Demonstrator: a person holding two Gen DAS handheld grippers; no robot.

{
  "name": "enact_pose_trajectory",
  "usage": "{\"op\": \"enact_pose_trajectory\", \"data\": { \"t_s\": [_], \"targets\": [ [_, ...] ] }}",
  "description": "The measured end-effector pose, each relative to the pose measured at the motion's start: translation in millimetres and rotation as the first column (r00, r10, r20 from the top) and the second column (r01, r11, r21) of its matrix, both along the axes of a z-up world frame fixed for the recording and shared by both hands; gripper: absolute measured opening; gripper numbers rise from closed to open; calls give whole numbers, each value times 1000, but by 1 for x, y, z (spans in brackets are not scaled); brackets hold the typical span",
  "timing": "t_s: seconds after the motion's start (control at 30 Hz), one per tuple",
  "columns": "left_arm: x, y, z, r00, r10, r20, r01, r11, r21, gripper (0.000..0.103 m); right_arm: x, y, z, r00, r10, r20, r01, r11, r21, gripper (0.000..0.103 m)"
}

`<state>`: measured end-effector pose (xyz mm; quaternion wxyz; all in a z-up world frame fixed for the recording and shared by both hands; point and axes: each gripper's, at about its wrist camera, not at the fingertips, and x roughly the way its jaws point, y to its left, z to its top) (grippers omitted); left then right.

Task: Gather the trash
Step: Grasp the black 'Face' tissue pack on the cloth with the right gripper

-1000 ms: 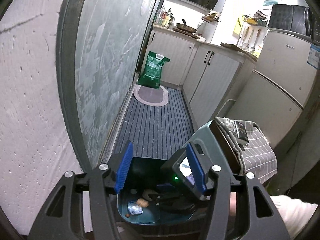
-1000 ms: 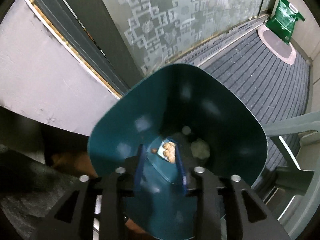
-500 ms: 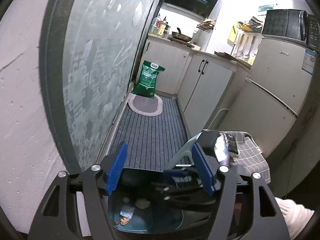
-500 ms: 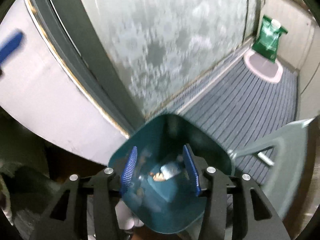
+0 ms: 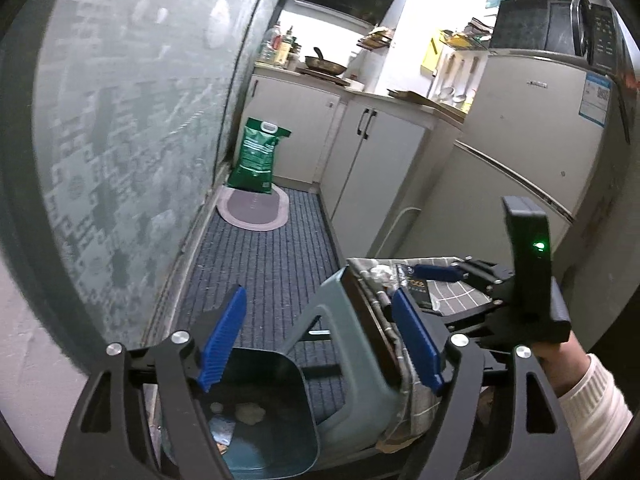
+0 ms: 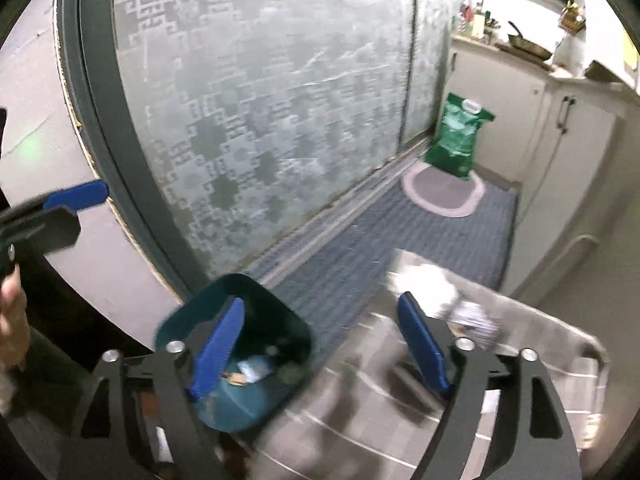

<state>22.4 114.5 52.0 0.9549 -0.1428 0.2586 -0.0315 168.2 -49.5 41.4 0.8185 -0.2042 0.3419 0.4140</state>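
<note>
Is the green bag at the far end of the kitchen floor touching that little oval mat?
Touching. In the left wrist view, the green bag stands with its bottom edge on the back rim of the oval mat; the right wrist view shows the same.

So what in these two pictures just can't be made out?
- Scraps in the teal bin: left view, partly behind the left gripper; too small to identify.
- Items on the checked cloth: right view, smeared by motion blur.
- Fridge sticker: print too small.
- Bin's base: cut off by the lower edge.
</note>
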Motion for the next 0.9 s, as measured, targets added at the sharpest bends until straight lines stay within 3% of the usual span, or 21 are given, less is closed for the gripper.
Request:
{"op": "enact_pose_trajectory", "data": {
  "t_s": [0.17,0.3,0.57,0.7,0.9],
  "targets": [
    [17,-13,-1,1000,-8,-1,8,1000,-14,80,15,-43,-1,1000,1,10,0,999,-46,90],
    [36,-22,-7,1000,-12,-24,11,999,-36,79,25,-57,-7,997,73,-3,-73,990,-120,95],
    [75,-35,-30,992,-7,-123,-5,995,-96,71,46,-51,-22,982,186,-30,-188,963,-191,95],
    [90,-43,-38,988,-16,-153,1,996,-92,64,53,-39,-33,971,235,-41,-238,947,-216,95],
    [111,-59,-49,979,-68,-194,52,995,-82,63,66,-19,-43,956,288,-45,-290,922,-258,95]
  ]
}}
